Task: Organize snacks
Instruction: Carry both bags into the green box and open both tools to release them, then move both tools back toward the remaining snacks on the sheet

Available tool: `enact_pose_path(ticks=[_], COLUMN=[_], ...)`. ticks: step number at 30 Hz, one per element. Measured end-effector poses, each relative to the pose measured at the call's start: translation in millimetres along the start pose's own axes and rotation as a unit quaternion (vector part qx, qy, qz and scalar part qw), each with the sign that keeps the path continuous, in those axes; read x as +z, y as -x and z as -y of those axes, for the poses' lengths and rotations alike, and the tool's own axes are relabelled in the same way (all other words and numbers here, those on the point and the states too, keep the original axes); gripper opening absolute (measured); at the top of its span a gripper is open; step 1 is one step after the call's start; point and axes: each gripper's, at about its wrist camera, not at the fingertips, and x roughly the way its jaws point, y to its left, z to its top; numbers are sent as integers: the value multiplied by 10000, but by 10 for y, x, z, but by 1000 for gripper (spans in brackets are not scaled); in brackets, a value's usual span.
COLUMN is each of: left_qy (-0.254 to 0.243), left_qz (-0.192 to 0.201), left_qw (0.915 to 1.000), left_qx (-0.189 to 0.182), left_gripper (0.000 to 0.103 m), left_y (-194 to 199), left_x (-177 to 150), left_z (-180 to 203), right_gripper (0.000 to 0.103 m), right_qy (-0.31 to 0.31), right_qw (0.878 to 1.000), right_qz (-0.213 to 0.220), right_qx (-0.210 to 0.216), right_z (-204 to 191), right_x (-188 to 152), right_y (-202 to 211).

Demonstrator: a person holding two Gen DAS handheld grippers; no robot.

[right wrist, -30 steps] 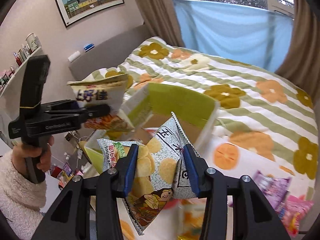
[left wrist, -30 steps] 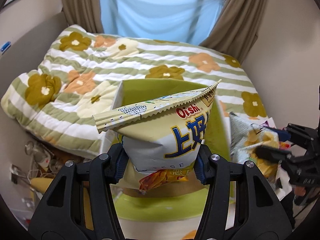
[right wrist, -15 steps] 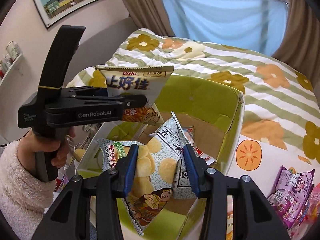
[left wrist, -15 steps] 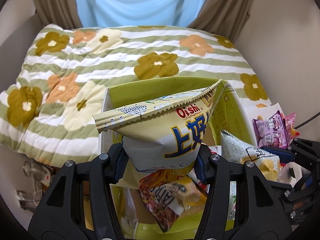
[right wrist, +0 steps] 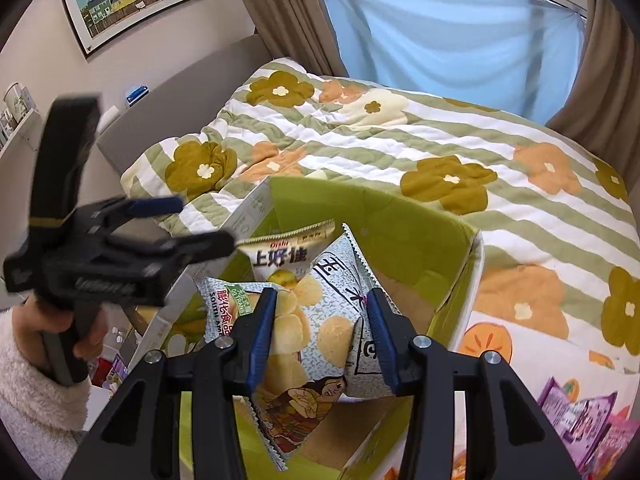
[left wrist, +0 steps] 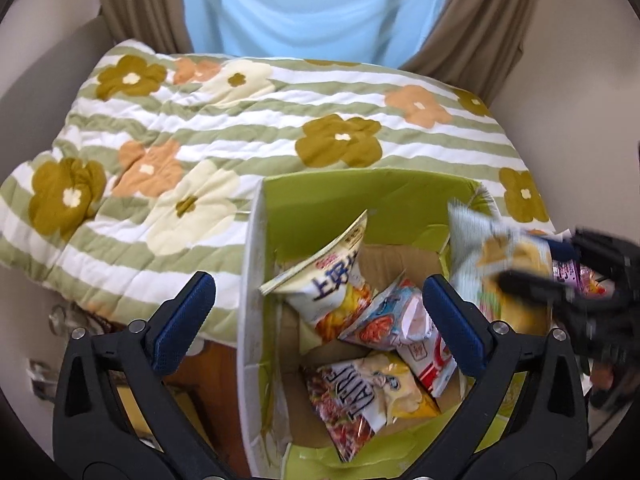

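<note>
A green-lined cardboard box (left wrist: pixel 352 196) stands at the bed's near edge and holds several snack bags. The Oishi chip bag (left wrist: pixel 324 280) lies loose in it at the back left; it also shows in the right wrist view (right wrist: pixel 284 254). My left gripper (left wrist: pixel 316 304) is open and empty above the box's left wall; in the right wrist view it (right wrist: pixel 188 220) hovers left of the box. My right gripper (right wrist: pixel 322 336) is shut on a pale potato-chip bag (right wrist: pixel 316 332) over the box. That bag (left wrist: pixel 492 264) appears blurred at the box's right side.
A floral striped quilt (left wrist: pixel 200 128) covers the bed behind the box. More snack packets (right wrist: pixel 580 416) lie on the surface to the right of the box. Floor clutter (left wrist: pixel 48 344) sits to the left below the bed. Curtains and a window are at the back.
My left gripper opened and let go of the Oishi bag, which dropped into the box. My right gripper moved its chip bag further over the box.
</note>
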Motion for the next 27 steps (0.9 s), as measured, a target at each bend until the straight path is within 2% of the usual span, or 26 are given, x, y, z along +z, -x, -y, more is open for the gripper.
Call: enact_pose_path(ticks=[5, 16, 17, 18, 19, 20, 27], left_qy=[293, 252, 252, 254, 260, 267, 261], left_qz=[19, -33, -47, -57, -63, -64, -31], left_qw=[9995, 9997, 9997, 9997, 9996, 9996, 9997], left_qx=[-105, -9, 0, 10, 24, 40, 8], left_gripper=[103, 103, 103, 103, 103, 103, 103], left_y=[38, 34, 34, 40, 53, 65, 213], left_x=[-109, -130, -141, -161, -183, -208, -374], left_z=[-115, -92, -93, -97, -103, -105, -80], right_gripper=[42, 43, 46, 61, 85, 92, 94], right_qy=[78, -221, -289, -395, -499, -596, -596], right_qw=[9999, 9993, 9992, 9989, 9985, 9980, 9981], right_qz=[30, -257, -241, -183, -156, -147, 14], right_qx=[-66, -146, -167, -197, -182, -112, -177], right_z=[75, 264, 285, 309, 330, 340, 169], right_x=[195, 357, 353, 336, 323, 292, 67], right_y=[-84, -497, -512, -513, -506, -486, -221])
